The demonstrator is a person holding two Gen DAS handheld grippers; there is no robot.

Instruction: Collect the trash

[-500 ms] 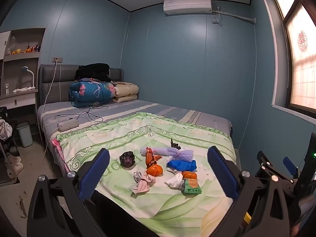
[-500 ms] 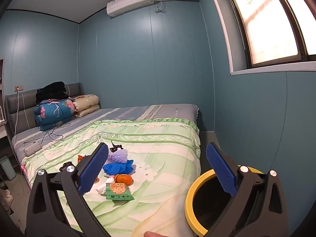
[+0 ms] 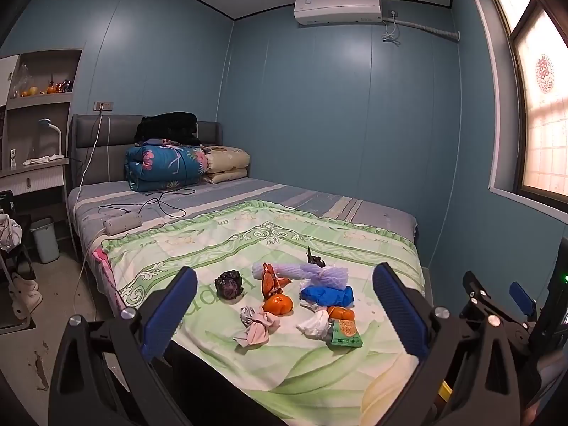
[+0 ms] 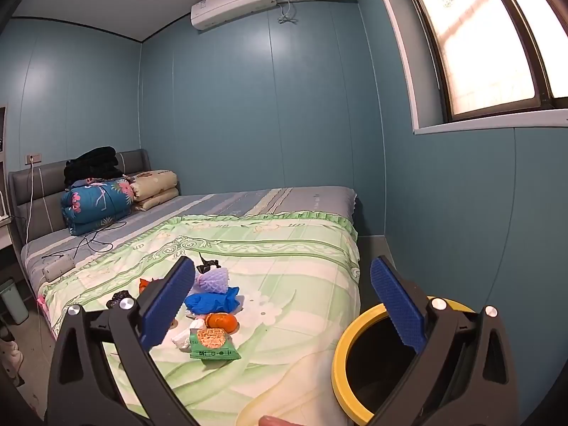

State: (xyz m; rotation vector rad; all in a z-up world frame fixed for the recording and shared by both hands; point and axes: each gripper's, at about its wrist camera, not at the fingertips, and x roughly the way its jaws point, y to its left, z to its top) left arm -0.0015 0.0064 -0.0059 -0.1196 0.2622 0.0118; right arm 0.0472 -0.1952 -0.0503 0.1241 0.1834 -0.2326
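Observation:
Several pieces of trash lie on the green bedspread [image 3: 220, 248]: a green snack packet [image 3: 346, 333] [image 4: 212, 345], an orange fruit [image 3: 278, 303], another orange fruit [image 4: 222, 320], a blue crumpled bag [image 3: 328, 294] [image 4: 213, 300], a purple foam net [image 3: 319, 273] [image 4: 213, 280], a black crumpled wrapper [image 3: 229, 284], pink-white tissue [image 3: 257, 325] and white tissue [image 3: 314, 325]. A yellow-rimmed black bin [image 4: 355, 358] stands right of the bed. My left gripper [image 3: 284, 316] is open above the bed's near edge, short of the trash. My right gripper [image 4: 280, 305] is open and empty.
Folded quilts [image 3: 167, 167] and a cable with a power strip [image 3: 122, 222] lie at the bed's head. A small white bin [image 3: 44, 239] and a desk [image 3: 32, 174] stand at the left. The blue wall and a window [image 4: 479, 42] are at the right.
Both views have shifted only slightly; the trash and both grippers stand as before.

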